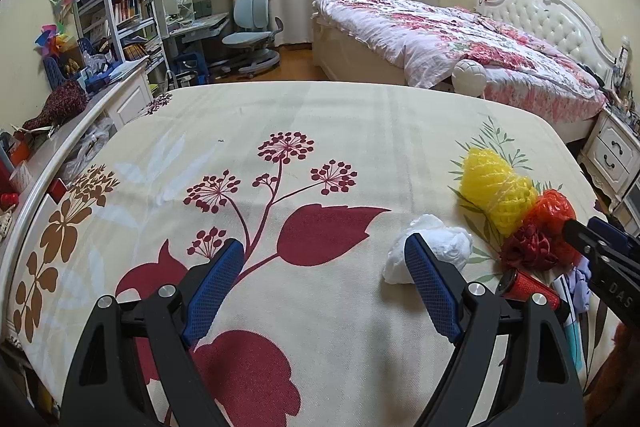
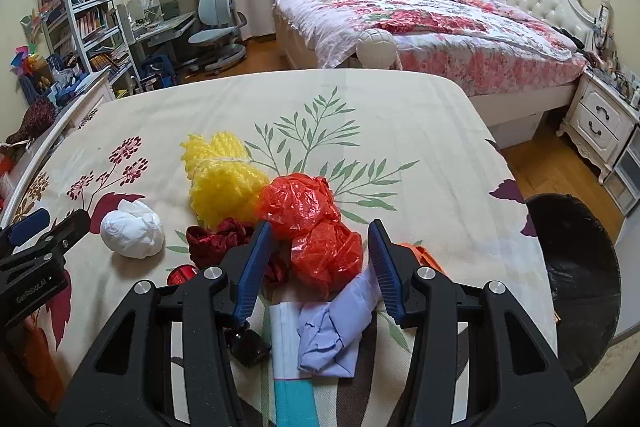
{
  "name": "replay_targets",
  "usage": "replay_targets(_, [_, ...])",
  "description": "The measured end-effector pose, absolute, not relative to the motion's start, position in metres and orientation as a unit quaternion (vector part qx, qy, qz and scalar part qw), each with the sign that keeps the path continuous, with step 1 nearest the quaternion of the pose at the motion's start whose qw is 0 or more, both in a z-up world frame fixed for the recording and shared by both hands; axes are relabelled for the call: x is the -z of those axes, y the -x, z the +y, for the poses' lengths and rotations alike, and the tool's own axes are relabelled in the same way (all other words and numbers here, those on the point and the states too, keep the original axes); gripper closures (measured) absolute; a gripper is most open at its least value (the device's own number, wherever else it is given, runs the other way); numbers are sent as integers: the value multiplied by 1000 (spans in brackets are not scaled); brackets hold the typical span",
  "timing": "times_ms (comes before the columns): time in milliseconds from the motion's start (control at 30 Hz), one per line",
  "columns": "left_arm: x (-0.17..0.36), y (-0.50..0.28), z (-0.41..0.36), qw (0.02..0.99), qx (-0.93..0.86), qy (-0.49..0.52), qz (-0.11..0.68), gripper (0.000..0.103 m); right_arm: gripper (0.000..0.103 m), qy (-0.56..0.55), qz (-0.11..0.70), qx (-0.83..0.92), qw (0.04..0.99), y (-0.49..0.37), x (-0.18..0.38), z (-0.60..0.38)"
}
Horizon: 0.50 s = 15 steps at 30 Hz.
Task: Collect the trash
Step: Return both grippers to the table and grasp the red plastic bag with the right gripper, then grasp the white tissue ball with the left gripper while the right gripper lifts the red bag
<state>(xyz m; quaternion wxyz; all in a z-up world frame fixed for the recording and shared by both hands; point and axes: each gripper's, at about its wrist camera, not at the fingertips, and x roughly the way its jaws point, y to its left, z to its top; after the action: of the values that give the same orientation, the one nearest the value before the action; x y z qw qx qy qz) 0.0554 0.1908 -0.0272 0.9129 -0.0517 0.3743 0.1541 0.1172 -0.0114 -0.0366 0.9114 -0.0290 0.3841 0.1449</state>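
right wrist view: right gripper [image 2: 320,255] spread wide, nothing clamped, blue pads either side of the orange plastic bag [image 2: 316,223] without clearly touching it. crumpled, that bag, two lumps, long axis running from the near edge toward the middle of the table [image 2: 420,115]. just behind it on the left, yellow foam net [image 2: 222,175], tied round with a white string, long axis pointing away toward the far edge. dark red crumpled wrapper [image 2: 218,241] tucked against the net's near end, touching the orange bag too. white tissue ball [image 2: 132,233] off to the left, apart from the pile, roundish, no real direction. pale blue crumpled paper [image 2: 336,327] lying between the pads closer in, long axis slanting toward the right edge. black trash bin [image 2: 576,287] just off the right edge of the table.

left wrist view: left gripper [image 1: 324,259] also wide apart, holding nothing, right pad just in front of the tissue ball [image 1: 432,247], can't tell if touching. rest hovering over the flowered cloth near the near edge.
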Motion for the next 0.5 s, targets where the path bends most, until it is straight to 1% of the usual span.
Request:
replay_targets(133, [30,-58,192,913,-145,56,378,21,55,33,395,-145,907,-126,42,-4])
replay_targets(233, [30,-59,189,914,-136,61,379,21,71,34,401,-149,903,-129,44,-1])
replay_targets(267, [29,-59,188,914,-132,62,379,21,73,35,400,-150,904,-130,44,-1])
replay_targets(500, [24,-60,175,920,-111,56,371,20,74,25,379,-136,915,-128,31,-14])
